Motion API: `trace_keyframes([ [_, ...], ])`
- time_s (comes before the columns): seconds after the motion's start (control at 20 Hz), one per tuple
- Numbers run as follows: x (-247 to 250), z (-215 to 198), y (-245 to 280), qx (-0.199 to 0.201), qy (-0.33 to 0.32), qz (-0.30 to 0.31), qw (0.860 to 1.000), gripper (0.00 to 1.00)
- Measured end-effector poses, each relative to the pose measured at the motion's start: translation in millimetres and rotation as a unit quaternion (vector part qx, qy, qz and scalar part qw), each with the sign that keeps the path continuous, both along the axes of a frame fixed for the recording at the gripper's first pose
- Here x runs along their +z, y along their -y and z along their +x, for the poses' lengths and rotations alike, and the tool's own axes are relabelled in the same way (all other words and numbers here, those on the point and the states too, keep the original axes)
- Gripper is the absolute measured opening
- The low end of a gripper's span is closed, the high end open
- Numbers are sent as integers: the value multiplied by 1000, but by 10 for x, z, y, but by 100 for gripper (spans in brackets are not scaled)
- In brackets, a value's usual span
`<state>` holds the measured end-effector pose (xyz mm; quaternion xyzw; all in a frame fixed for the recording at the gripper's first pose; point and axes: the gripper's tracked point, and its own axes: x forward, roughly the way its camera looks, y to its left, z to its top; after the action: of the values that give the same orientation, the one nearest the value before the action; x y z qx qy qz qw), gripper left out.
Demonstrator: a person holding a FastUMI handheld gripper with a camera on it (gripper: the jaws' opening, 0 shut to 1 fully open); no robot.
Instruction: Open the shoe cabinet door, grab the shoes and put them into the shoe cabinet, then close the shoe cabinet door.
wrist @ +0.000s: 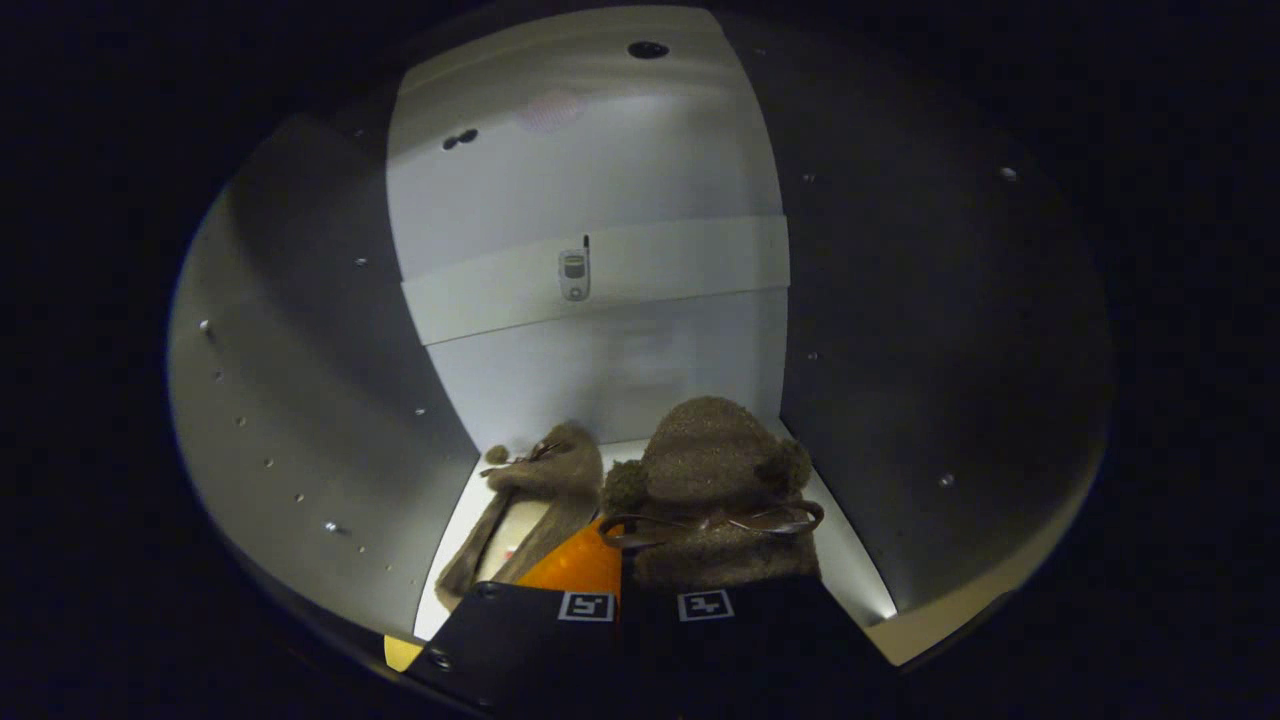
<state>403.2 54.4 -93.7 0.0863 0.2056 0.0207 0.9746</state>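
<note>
Inside, my gripper point(645, 600) stands hemmed by cabinet walls point(300, 400), fingers drawn together on the near fuzzy brown slipper point(715, 480); its mate point(545, 480) lies alongside.

The tongs point(648, 600) reach into the white shoe cabinet point(300, 400), their fingers close together on the heel end of a brown fuzzy knitted slipper with pompoms and a thin bow point(712, 470), which rests on the cabinet's pale shelf floor point(850, 560). Just beside it, ahead of the left finger, lies a second matching brown fuzzy slipper point(545, 480). Beyond both, the white back panel point(600, 270) carries a horizontal band with a small metal fitting point(573, 275).
</note>
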Motion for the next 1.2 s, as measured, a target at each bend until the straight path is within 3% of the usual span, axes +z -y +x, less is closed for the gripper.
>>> trace_keyframes([
  [0.4, -411, 665, -10, -15, -48, -11, 999, 8],
  [0.6, -614, 736, -36, -15, -77, -12, 997, 11],
  [0.8, -631, 679, -116, -7, -82, -10, 997, 20],
  [1.2, -446, 348, -142, 11, -72, -3, 997, 77],
])
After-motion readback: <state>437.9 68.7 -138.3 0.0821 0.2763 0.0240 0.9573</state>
